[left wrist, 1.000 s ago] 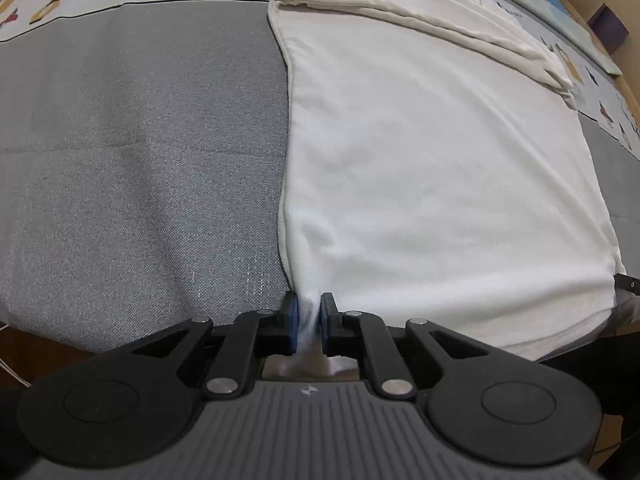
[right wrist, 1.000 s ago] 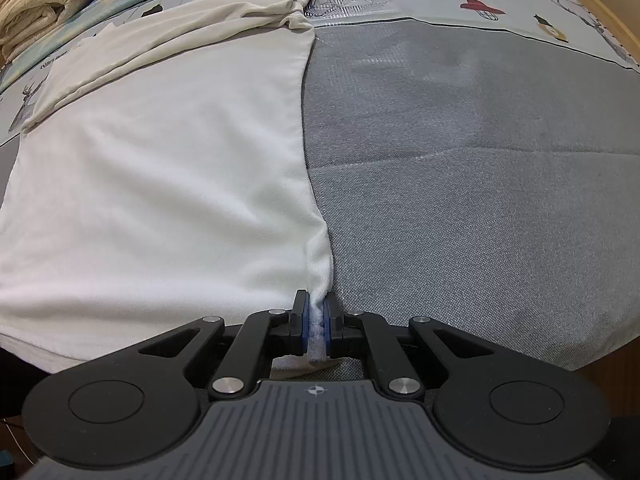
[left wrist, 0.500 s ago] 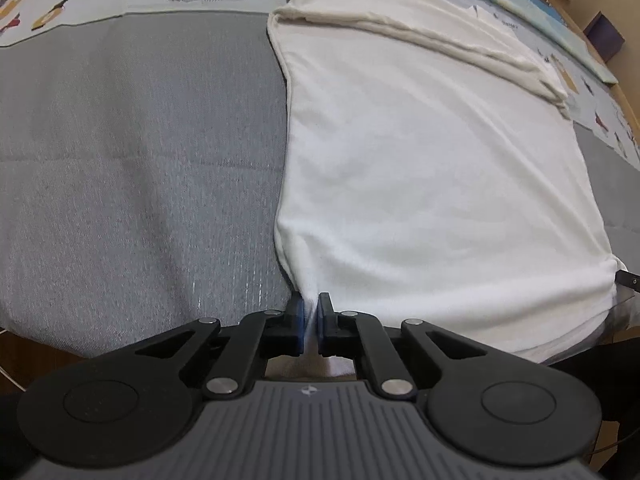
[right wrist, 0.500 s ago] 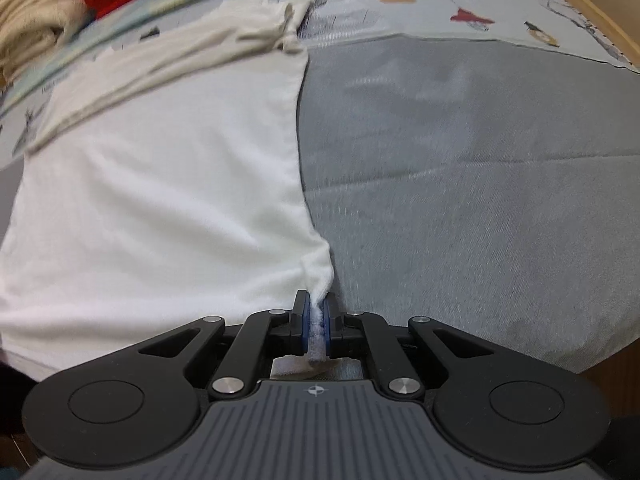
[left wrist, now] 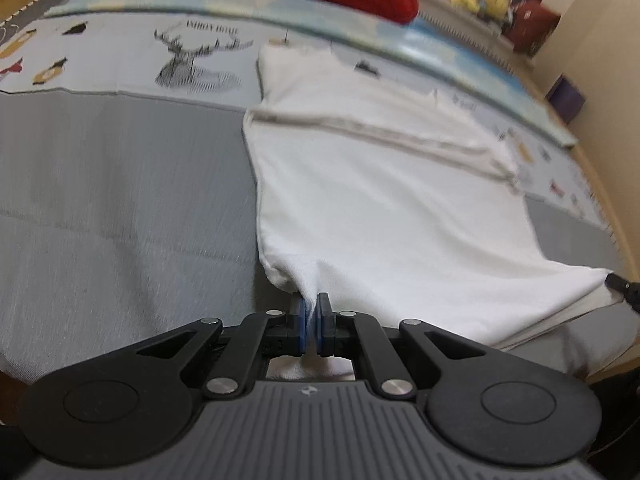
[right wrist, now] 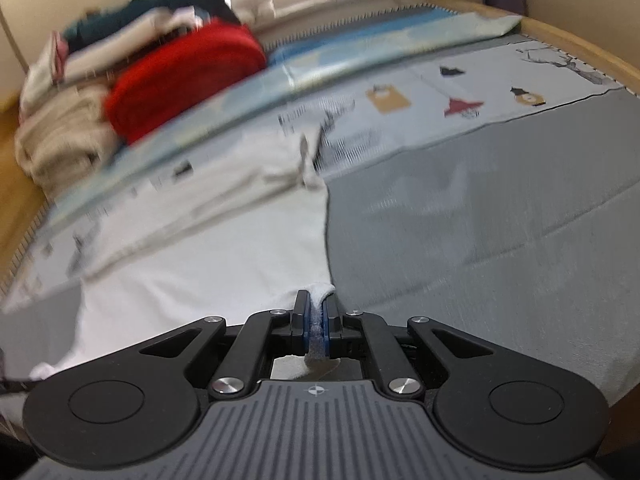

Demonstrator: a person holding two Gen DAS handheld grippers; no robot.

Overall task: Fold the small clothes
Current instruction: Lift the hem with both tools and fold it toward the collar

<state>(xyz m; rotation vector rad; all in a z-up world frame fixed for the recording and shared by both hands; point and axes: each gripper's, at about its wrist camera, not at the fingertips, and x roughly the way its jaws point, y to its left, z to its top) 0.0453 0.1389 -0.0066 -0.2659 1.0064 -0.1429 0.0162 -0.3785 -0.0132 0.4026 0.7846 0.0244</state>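
A white garment [left wrist: 392, 208] lies spread on the grey bed cover [left wrist: 120, 200], its far part folded over. My left gripper [left wrist: 311, 306] is shut on the garment's near left corner, which is lifted off the cover. My right gripper [right wrist: 317, 304] is shut on the near right corner of the same garment [right wrist: 224, 252], also raised. The right gripper's tip shows at the far right of the left wrist view [left wrist: 620, 284]. Both views are motion-blurred.
A red folded item [right wrist: 184, 80] and a pile of beige and white clothes [right wrist: 60, 132] sit at the far side. A printed pale blue sheet [left wrist: 120, 60] lies beyond the grey cover. A wooden bed edge [right wrist: 580, 44] runs along the right.
Both grippers have lifted and tilted up with the garment's near corners, so the near hem rises off the cover and the far clothes pile and the room come into view.
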